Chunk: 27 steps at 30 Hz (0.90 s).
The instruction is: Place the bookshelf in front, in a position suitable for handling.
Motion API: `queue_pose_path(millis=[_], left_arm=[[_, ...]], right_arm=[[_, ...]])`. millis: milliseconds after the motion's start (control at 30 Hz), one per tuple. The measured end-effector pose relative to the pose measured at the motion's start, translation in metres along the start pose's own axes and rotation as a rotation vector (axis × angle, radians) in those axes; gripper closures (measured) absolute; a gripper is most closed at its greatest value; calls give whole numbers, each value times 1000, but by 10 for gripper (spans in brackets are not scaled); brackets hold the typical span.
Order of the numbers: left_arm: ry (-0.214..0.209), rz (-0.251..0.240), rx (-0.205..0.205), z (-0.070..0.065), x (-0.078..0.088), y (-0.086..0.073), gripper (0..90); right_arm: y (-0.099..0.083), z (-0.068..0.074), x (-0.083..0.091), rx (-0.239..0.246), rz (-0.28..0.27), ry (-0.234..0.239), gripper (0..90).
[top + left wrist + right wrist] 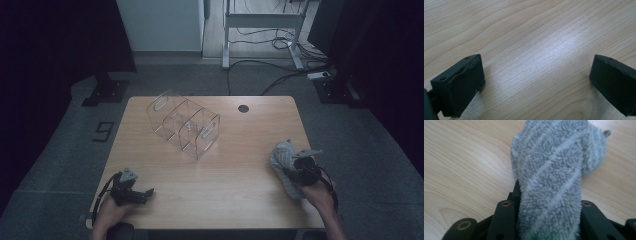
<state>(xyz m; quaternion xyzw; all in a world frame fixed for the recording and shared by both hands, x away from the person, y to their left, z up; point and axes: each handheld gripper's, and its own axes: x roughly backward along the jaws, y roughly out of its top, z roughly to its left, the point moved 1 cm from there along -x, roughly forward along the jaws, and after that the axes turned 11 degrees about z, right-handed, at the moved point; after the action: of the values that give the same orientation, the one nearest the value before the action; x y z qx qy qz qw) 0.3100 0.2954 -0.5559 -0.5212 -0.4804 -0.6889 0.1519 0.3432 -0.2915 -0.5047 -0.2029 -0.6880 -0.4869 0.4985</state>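
In the right gripper view a fluffy grey sock (551, 177) with paler stripes is lying between the two black fingers (504, 220), which are sitting close against its sides and gripping it, while its far end is spreading out onto the pale wood of the worktop (461, 170). The left gripper view is giving the opposite picture: its fingers (461, 85) are standing wide apart with nothing between them, just bare wood grain running across the worktop (534, 45). The high view is adding what neither close view offers, the layout of the whole scene. Nearest the person, the left gripper (131, 191) is resting low at the near left part of the worktop (240, 175), with the left hand (111, 212) wrapped round its rear and the forearm coming in from the bottom edge. At the near right, the right hand (320, 192) is holding the right gripper (300, 167) pointing away from the person and slightly inward, and the sock (284, 162) is lying on the wood just under and beside it, near the right edge. Farther off, well apart from both hands, a clear plastic organiser (184, 125) with several compartments is standing at an angle around the middle of the worktop, and beyond it a small dark round hole (243, 108) is showing near the far edge.
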Motion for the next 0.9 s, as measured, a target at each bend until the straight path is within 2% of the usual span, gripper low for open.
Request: queue_pose_path(millis=[233, 267, 367, 600, 733, 900], left_arm=[[0, 0, 0, 0, 0, 0, 0], [0, 0, 0, 0, 0, 0, 0], [0, 0, 1, 0, 0, 0, 0], [1, 0, 1, 0, 0, 0, 0], [1, 0, 2, 0, 0, 0, 0], [1, 0, 1, 0, 0, 0, 0]], right_arm=[[-5, -2, -12, 7, 19, -3, 530], [-7, -3, -16, 4, 33, -1, 462], [-8, -5, -18, 3, 36, 9, 393], [-7, -10, -10, -17, 12, 56, 240], [-4, -9, -3, 5, -6, 82, 153], [4, -3, 9, 37, -42, 86, 76]])
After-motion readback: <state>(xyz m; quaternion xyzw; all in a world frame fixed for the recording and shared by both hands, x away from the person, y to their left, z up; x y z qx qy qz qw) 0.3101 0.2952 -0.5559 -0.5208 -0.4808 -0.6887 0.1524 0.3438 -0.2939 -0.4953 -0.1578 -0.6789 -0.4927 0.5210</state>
